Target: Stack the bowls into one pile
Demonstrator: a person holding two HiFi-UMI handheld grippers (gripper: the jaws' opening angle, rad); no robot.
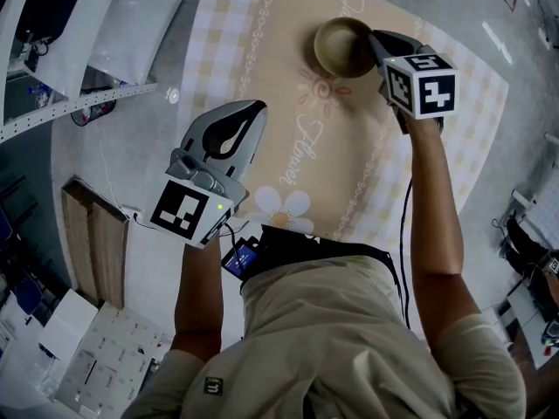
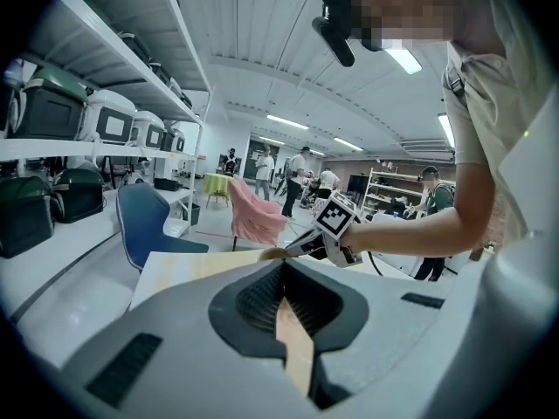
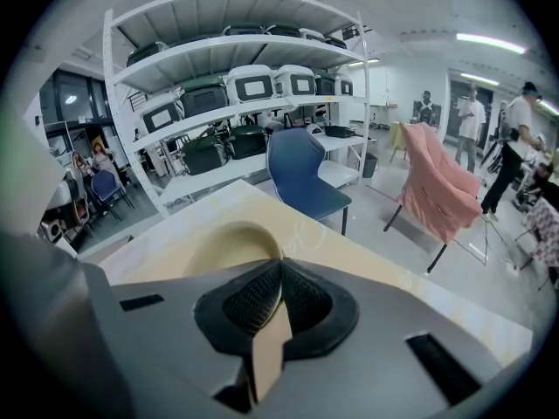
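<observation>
A single tan bowl (image 1: 342, 46) stands at the far side of the table with the beige patterned cloth (image 1: 262, 68). My right gripper (image 1: 374, 40) reaches it from the right, and its jaws are closed at the bowl's right rim. In the right gripper view the bowl (image 3: 218, 243) lies just left of the meeting tips (image 3: 279, 262). My left gripper (image 1: 259, 106) hangs shut and holding nothing over the table's near left part, well short of the bowl. In the left gripper view the bowl's edge (image 2: 272, 253) shows past the left gripper's tips (image 2: 281, 264), beside the right gripper (image 2: 293, 248).
White shelving (image 1: 79, 103) stands left of the table, and wooden boards (image 1: 87, 234) lie on the floor. A blue chair (image 3: 306, 173) and a pink-draped chair (image 3: 437, 190) are beyond the table's far edge. Shelves of cases (image 3: 236, 94) and several people are further off.
</observation>
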